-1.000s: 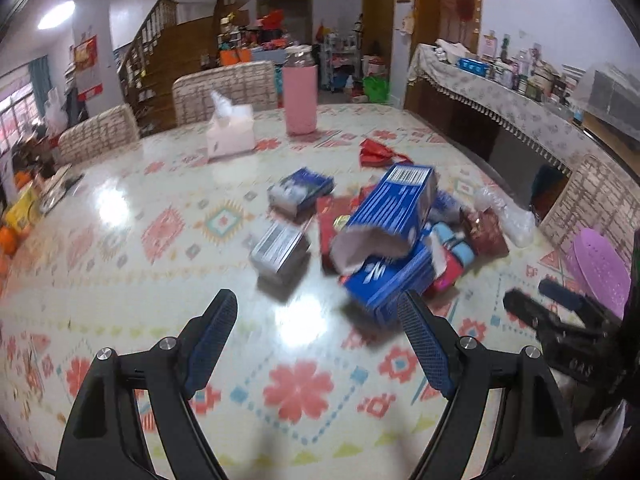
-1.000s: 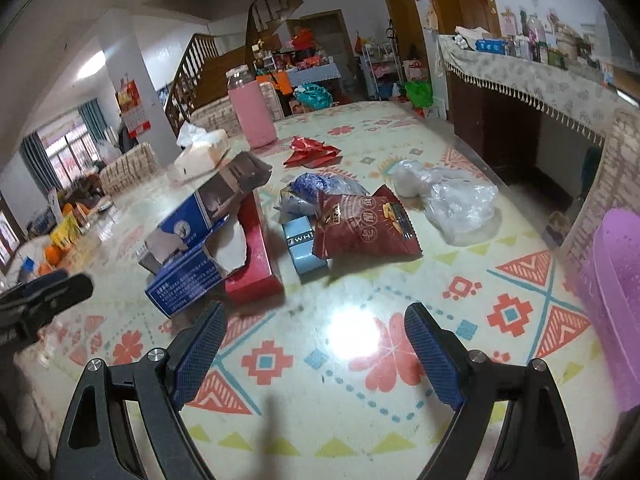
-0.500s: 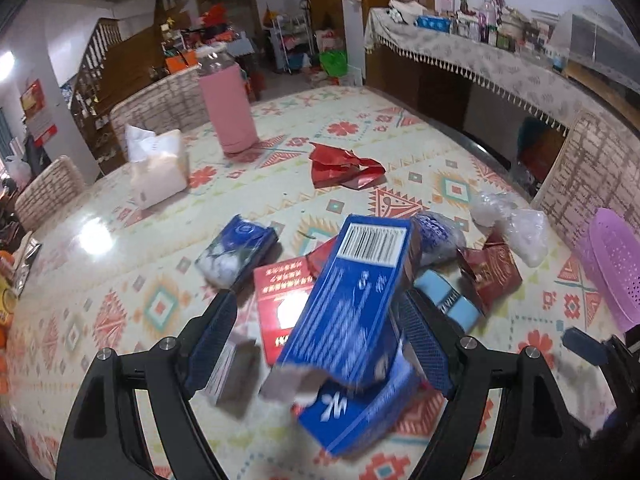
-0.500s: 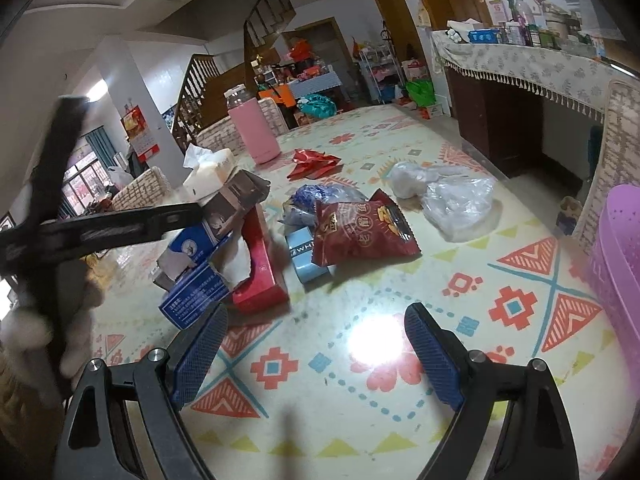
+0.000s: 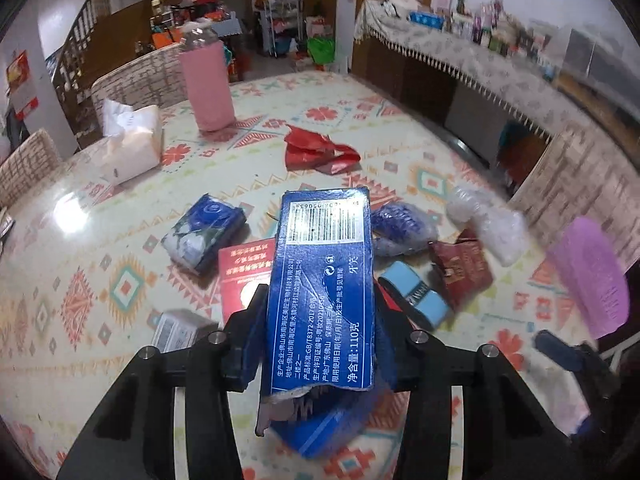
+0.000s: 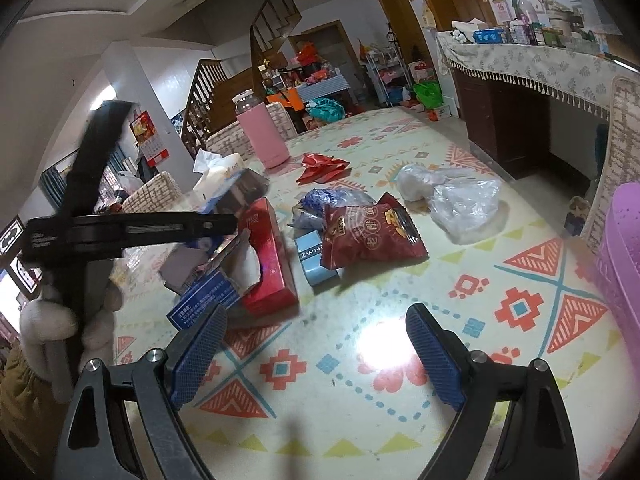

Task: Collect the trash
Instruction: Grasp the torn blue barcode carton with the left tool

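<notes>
My left gripper is shut on a long blue toothpaste box, which fills the gap between the pads. Under it lies another torn blue box. A red box, a light-blue pack, a dark red snack bag and a blue wrapper lie around it. My right gripper is open and empty over the table, near the snack bag and the red box. The left gripper shows at the left of the right wrist view.
A purple basket stands at the table's right edge. A clear plastic bag, a crumpled red wrapper, a pink bottle and a tissue pack sit farther back. Small packs lie left.
My left gripper has moved forward over the pile and shut on the blue toothpaste box. My right gripper has stayed nearly still and open.
</notes>
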`<state>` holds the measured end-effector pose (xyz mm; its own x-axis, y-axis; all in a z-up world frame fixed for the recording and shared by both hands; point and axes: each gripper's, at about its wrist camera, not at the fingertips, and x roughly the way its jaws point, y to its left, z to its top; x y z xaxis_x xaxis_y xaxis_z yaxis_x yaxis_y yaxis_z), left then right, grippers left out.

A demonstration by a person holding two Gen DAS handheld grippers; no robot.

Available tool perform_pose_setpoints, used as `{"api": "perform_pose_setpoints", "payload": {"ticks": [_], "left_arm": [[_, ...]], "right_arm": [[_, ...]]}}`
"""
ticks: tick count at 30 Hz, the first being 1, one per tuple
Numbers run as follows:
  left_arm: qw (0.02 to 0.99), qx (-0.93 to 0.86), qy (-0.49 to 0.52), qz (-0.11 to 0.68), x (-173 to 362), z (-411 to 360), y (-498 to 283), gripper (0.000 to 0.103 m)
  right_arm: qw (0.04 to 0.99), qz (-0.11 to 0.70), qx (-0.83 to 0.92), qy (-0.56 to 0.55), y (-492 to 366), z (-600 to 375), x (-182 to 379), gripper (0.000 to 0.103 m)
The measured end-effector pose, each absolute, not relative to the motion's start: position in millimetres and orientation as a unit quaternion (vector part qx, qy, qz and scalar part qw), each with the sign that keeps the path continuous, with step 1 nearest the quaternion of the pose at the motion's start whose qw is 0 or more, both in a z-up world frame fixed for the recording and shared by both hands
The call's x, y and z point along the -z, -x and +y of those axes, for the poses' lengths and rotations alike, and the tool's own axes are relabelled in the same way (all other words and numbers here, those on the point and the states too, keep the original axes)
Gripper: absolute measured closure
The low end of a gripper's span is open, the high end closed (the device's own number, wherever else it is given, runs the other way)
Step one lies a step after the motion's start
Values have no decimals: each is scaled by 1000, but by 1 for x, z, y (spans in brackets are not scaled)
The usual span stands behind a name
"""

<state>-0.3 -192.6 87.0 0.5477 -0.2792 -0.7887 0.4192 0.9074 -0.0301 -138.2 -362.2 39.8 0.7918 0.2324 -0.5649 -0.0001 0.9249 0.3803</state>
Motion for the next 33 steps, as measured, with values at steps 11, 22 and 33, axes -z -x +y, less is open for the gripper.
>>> {"api": "perform_pose_setpoints", "payload": {"ticks": [11,22,33], "left_arm": [[909,164,0,382,-114,-119,81,57],[914,116,39,386,-96,-58,132,56],[920,80,49,380,-87,-13,148,56]], "right_arm": [[927,327,-54,-178,135,-360,-38,9],[914,367,-36,-167,123,-357,-31,9],[847,440,-148,-259,94,-289,-35,9]]}}
